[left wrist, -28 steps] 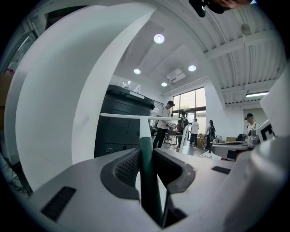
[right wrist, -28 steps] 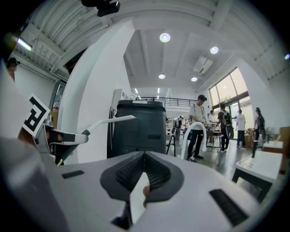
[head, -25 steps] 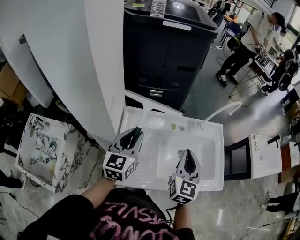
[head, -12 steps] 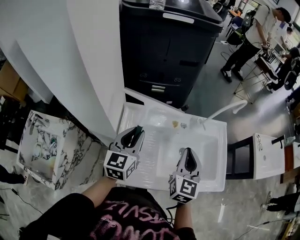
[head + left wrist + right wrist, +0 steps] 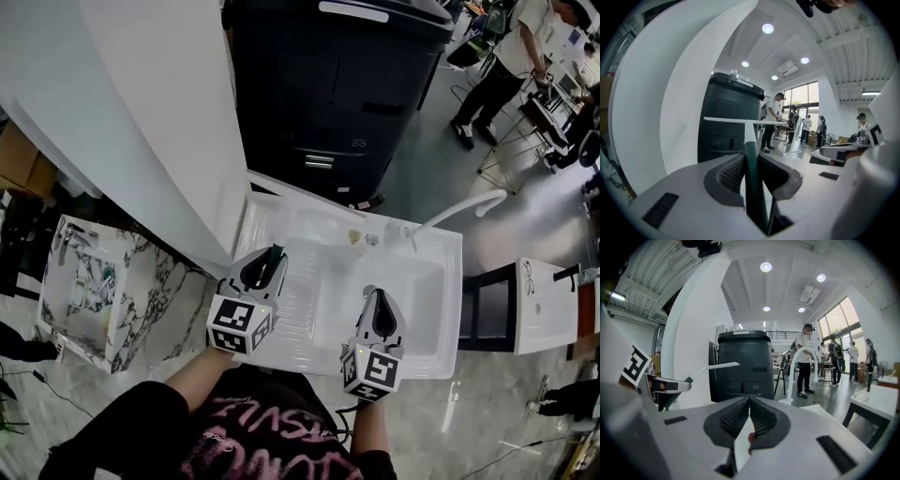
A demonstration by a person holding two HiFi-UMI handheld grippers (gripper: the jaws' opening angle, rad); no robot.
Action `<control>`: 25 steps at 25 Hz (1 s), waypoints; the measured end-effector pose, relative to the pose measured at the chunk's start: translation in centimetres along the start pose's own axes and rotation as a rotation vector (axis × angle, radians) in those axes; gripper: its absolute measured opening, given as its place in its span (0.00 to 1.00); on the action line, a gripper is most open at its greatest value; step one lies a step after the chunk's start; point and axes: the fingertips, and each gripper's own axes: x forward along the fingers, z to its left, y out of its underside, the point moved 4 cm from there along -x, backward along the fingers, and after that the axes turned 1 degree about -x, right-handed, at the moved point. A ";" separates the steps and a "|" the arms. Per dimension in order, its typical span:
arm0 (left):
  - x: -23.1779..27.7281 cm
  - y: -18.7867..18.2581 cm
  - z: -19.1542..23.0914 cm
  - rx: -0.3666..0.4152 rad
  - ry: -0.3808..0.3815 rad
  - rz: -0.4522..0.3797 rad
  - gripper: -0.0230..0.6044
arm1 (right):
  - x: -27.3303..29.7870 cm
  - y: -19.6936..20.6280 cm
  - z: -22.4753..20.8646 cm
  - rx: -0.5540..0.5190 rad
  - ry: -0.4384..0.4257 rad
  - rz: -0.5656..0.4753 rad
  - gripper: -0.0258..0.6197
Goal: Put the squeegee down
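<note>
The squeegee (image 5: 749, 133) has a dark green handle, a white stem and a thin white blade (image 5: 740, 121) across its far end. My left gripper (image 5: 751, 159) is shut on the green handle and holds the blade level, pointing away from me. In the head view the left gripper (image 5: 267, 264) is over the left drainboard of the white sink unit (image 5: 309, 319), with the handle's green tip (image 5: 276, 253) showing past the jaws. My right gripper (image 5: 379, 300) hovers over the basin, shut, nothing in it. The right gripper view shows its jaws (image 5: 749, 399) meeting and the squeegee blade (image 5: 723, 365) off to the left.
A curved white faucet (image 5: 459, 208) rises at the sink's back right. A large black copier (image 5: 347, 84) stands behind the sink, a white pillar (image 5: 159, 122) to its left. A marbled basin unit (image 5: 84, 291) sits at far left. People (image 5: 511, 56) stand at upper right.
The head camera has tilted, so the whole scene has shifted slightly in the frame. Both grippers keep their places over the sink, the left still shut on the squeegee.
</note>
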 end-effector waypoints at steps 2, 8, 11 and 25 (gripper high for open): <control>0.2 0.4 -0.1 0.001 -0.001 0.010 0.19 | 0.1 0.3 -0.1 0.002 -0.004 0.006 0.07; 1.0 1.6 -0.2 -0.003 -0.007 0.043 0.19 | 0.8 1.2 -0.4 0.004 -0.013 0.029 0.07; 1.3 2.2 -0.2 -0.006 -0.013 0.054 0.19 | 1.1 1.8 -0.5 0.004 -0.019 0.046 0.07; 2.2 4.8 0.4 -0.021 -0.036 0.118 0.19 | 2.5 3.7 -0.3 0.005 -0.059 0.084 0.07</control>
